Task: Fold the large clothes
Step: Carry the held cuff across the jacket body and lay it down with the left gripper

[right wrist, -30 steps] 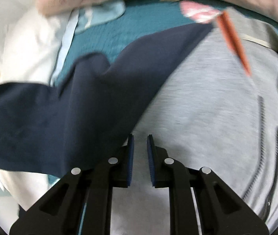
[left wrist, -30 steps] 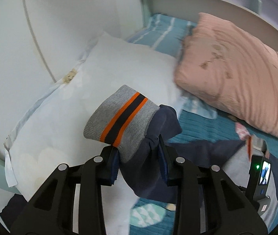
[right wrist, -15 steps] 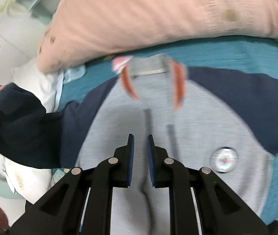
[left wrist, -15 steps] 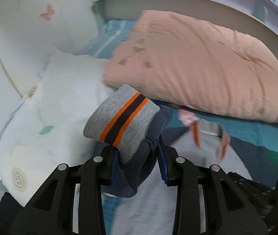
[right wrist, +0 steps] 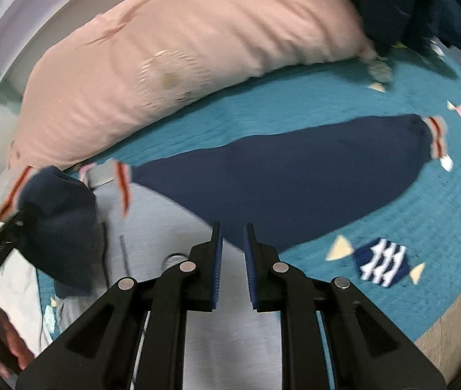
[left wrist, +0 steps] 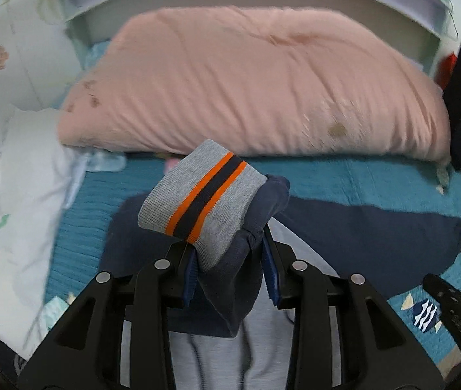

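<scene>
The left gripper [left wrist: 230, 269] is clenched on the navy sleeve [left wrist: 246, 227] of a grey-and-navy zip-up jacket [right wrist: 230, 341], with the sleeve's ribbed grey cuff with orange and navy stripes [left wrist: 203, 201] standing up above the blue pads and the navy cloth bunched between them and hanging below. The jacket itself lies spread on the teal quilted bedspread [right wrist: 295, 104], its grey front nearest and its grey collar with orange edging [right wrist: 105, 174] toward the far side. Its other navy sleeve [right wrist: 295, 178] stretches flat to the right, ending in a striped cuff. The right gripper [right wrist: 232, 266] hovers over the grey front with its blue pads a narrow gap apart and nothing between them. Along the far edge of the bed lies a long, plump peach-pink pillow [left wrist: 246, 81], and a white pillow with small prints [left wrist: 19, 211] lies at the left. A fish-shaped navy and white print [right wrist: 380, 263] shows on the bedspread at the near right.
</scene>
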Demonstrator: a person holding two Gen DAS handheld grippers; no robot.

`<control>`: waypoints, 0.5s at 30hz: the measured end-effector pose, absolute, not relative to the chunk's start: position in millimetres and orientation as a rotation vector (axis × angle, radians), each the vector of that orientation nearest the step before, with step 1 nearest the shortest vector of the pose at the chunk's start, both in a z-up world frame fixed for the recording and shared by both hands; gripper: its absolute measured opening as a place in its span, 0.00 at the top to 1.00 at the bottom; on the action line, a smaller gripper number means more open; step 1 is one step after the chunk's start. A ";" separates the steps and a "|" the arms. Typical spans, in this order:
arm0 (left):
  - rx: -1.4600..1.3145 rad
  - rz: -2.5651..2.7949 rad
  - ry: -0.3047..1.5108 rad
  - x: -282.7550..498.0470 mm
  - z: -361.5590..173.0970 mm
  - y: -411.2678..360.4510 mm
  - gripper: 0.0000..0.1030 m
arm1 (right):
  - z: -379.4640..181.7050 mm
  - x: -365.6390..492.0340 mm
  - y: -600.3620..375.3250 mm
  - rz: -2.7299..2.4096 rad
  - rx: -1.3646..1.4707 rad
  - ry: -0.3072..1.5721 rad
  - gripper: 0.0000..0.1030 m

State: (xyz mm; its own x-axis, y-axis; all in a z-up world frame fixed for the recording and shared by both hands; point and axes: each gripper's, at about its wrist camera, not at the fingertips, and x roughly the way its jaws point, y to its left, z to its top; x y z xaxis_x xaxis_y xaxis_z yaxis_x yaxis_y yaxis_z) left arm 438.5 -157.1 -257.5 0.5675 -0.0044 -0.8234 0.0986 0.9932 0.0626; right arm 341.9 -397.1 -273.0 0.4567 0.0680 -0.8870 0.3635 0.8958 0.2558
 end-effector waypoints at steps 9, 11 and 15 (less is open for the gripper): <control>0.217 -0.082 1.122 460.0 -351.2 -233.3 0.38 | -308.3 323.1 -427.5 -0.217 0.507 1.163 0.85; 0.231 -0.083 1.164 461.2 -359.9 -239.2 0.11 | -313.5 321.3 -428.3 -0.221 0.502 1.176 0.85; 0.165 -0.126 1.141 450.2 -347.4 -232.7 0.12 | -321.1 315.9 -436.1 -0.219 0.519 1.188 0.85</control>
State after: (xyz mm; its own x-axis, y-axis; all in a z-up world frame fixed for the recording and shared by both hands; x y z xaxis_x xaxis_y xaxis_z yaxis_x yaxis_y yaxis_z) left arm 450.2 -232.7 -347.4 0.4116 -0.0151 -0.9112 0.1833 0.9808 0.0665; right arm 315.9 -436.1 -321.1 0.3692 0.1052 -0.9234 0.4276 0.8629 0.2693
